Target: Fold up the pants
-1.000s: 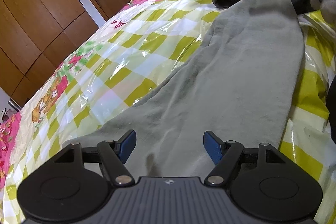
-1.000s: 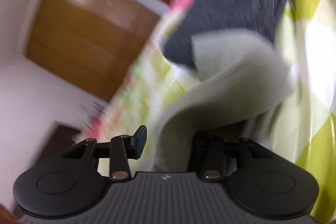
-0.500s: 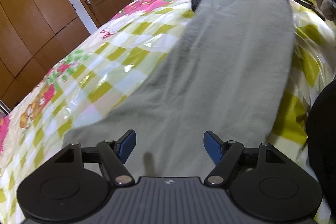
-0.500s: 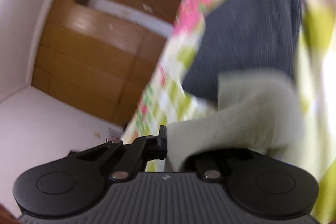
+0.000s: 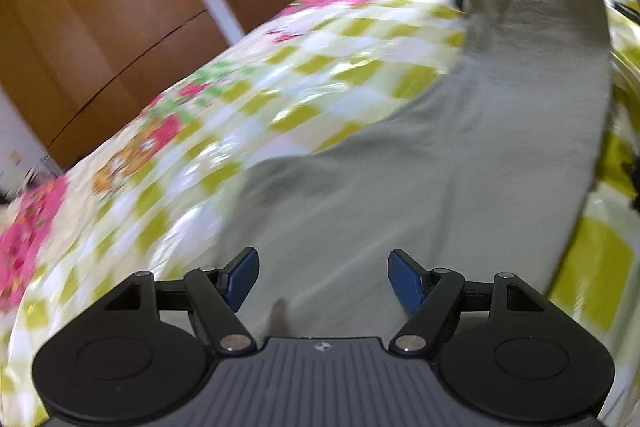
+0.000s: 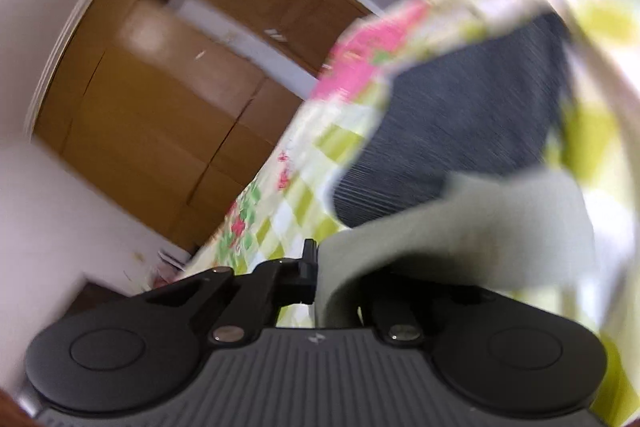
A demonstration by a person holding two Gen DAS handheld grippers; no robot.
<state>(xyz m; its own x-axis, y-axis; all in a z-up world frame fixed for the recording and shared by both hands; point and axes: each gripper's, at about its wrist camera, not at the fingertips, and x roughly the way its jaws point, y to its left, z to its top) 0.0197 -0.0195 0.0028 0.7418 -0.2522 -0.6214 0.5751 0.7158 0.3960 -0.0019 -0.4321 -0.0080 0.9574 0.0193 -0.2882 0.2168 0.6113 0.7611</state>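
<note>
Grey pants stretch across a checked bed, the end toward 1 o'clock lifted, pinched by the right gripper; the left gripper, fingers spread, apparently hovers above the near end.

I am looking at pants of soft, matt grey-green cloth, faintly fuzzy. The checked bed cover is shining like glossy plastic film. My left gripper is showing matt black plastic with smooth blue pads. The wardrobe is gleaming as varnished wood. A dark folded cloth is looking ribbed and dull.
</note>
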